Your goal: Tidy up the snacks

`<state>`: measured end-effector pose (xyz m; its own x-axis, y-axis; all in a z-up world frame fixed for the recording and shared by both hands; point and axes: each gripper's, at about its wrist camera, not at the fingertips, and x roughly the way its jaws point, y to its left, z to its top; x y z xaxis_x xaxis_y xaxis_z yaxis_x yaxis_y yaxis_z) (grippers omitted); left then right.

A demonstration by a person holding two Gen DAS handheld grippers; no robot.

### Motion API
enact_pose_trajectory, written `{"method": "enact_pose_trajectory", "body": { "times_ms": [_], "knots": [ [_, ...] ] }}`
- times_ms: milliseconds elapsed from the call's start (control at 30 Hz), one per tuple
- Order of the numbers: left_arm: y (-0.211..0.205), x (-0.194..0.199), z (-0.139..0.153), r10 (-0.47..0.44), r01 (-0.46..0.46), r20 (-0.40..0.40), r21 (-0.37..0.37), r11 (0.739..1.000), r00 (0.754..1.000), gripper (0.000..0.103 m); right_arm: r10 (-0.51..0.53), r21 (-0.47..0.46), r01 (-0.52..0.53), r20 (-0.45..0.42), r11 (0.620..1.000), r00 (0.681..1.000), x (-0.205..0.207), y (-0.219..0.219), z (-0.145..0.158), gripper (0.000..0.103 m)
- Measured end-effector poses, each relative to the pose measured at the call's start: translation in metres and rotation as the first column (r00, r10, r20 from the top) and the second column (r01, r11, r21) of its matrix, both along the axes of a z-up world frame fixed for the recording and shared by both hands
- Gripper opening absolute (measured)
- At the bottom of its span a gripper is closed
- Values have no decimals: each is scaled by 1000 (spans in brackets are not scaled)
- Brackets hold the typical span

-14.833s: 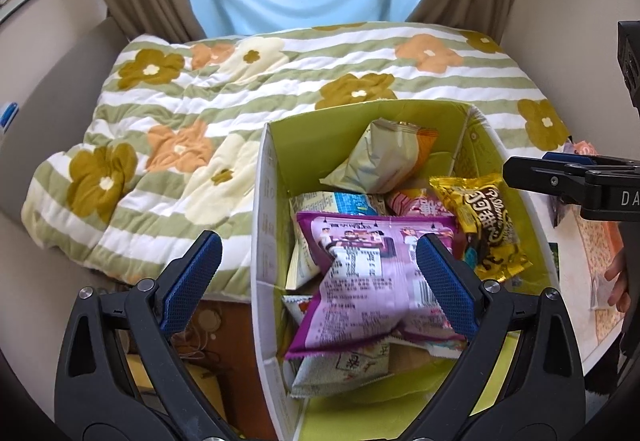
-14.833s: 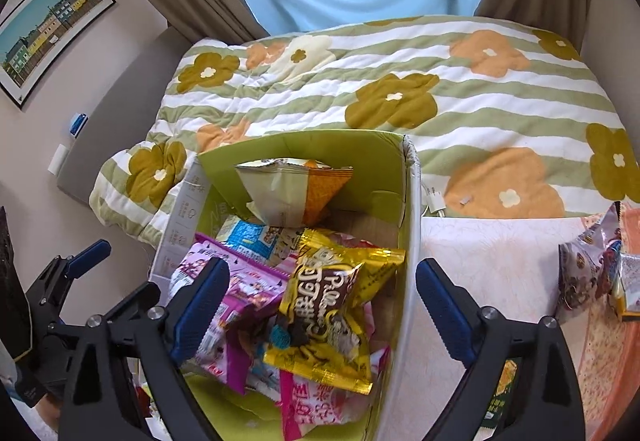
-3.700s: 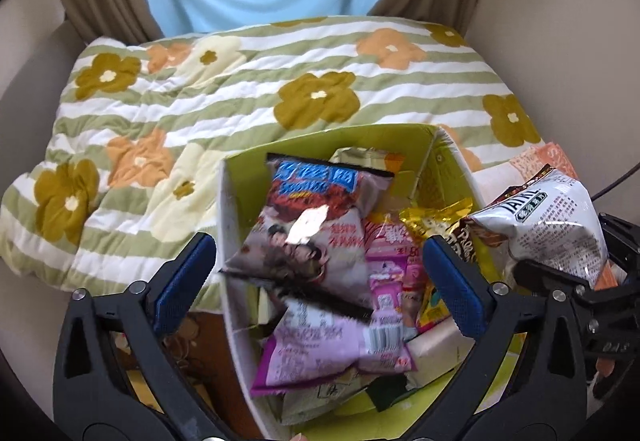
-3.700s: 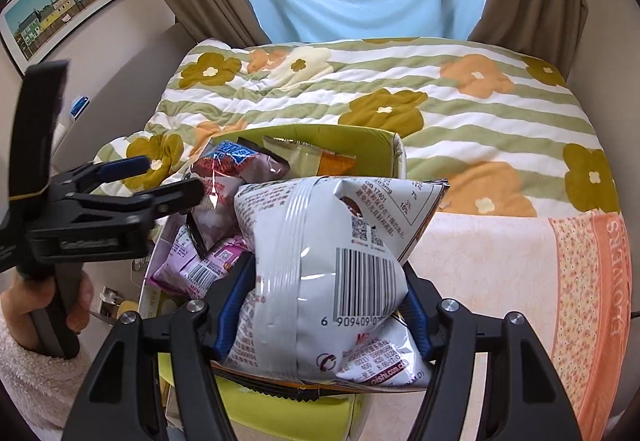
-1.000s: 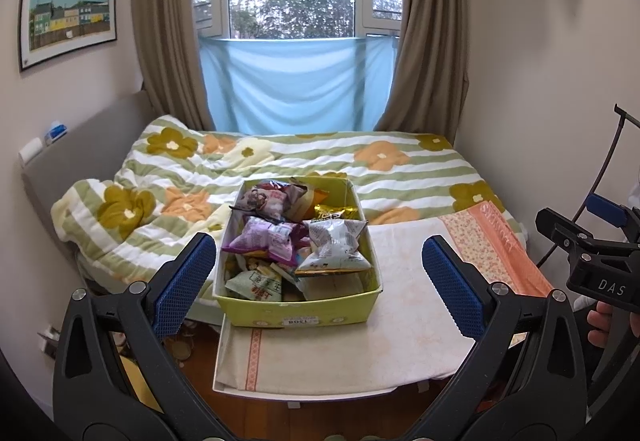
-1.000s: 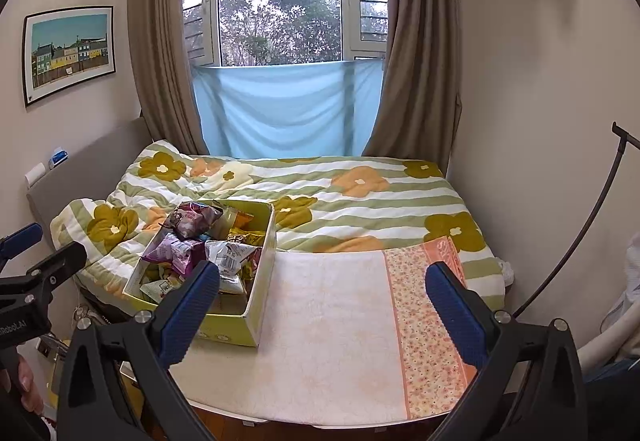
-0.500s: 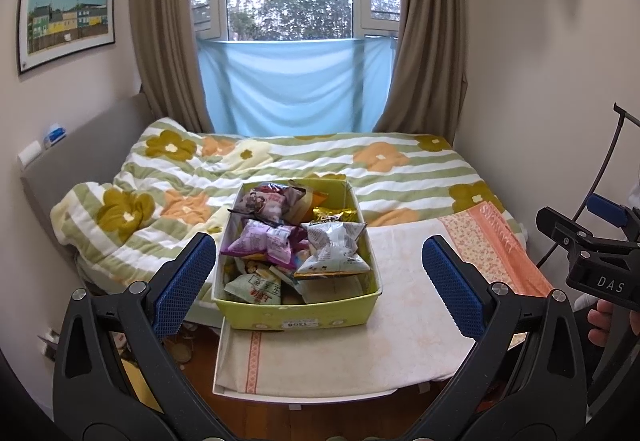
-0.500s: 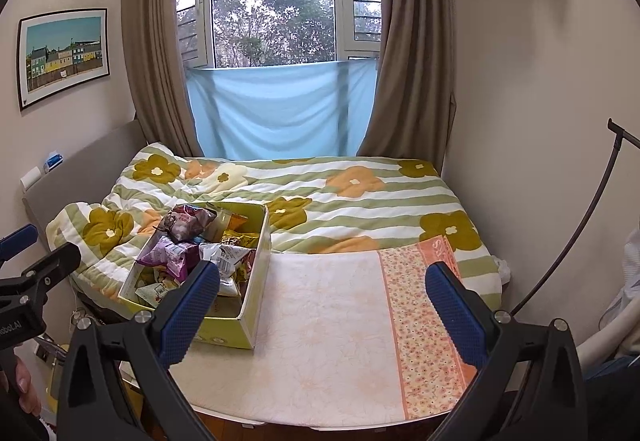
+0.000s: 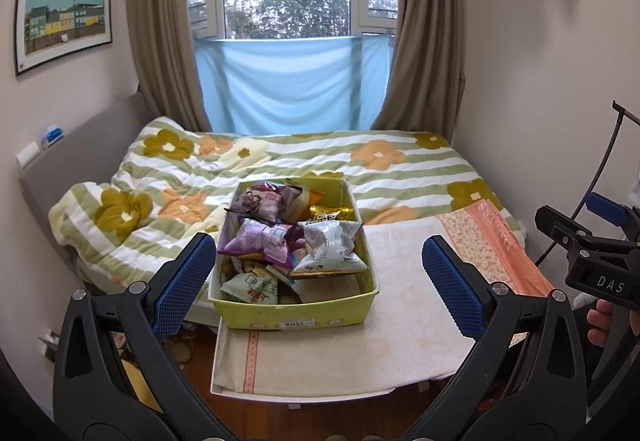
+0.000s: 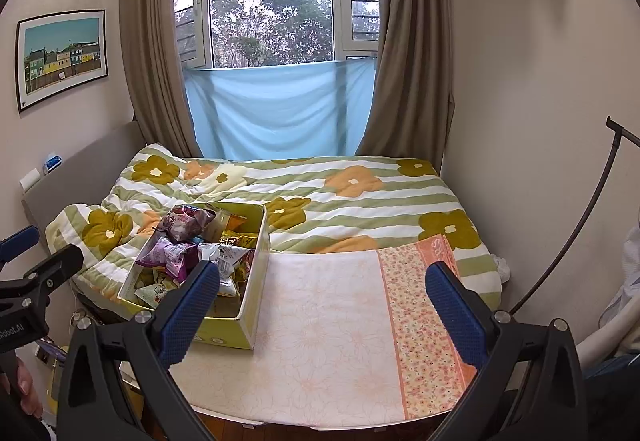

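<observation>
A bed fills the far side of the room under a striped quilt [image 9: 280, 169] printed with orange and mustard flowers, and a grey headboard [image 9: 76, 149] runs along its left side. Behind it a window [image 10: 272, 1] showing trees is flanked by brown curtains [image 10: 408, 61], with a light blue cloth [image 9: 292, 85] hung across its lower part. A framed picture [image 9: 64, 17] of coloured houses hangs on the left wall, and in front of the bed stands a low table under a pale cloth [image 10: 328, 341] with an orange flowered border.
</observation>
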<state>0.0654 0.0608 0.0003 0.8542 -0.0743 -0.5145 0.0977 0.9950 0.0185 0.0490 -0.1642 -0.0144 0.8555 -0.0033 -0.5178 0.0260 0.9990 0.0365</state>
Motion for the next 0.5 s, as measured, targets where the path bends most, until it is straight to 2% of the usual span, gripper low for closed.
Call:
{"method": "enact_pose_trajectory", "body": {
  "times_ms": [300, 500],
  "knots": [
    [2, 0, -1, -1, 1, -7, -23, 1000, 1000, 102, -2, 1, 2, -1, 1000, 1000, 0, -1, 0, 102],
    [0, -1, 0, 5, -5, -4, -9, 1000, 1000, 102, -4, 2, 4, -1, 1000, 1000, -1, -1, 0, 102]
  ]
}}
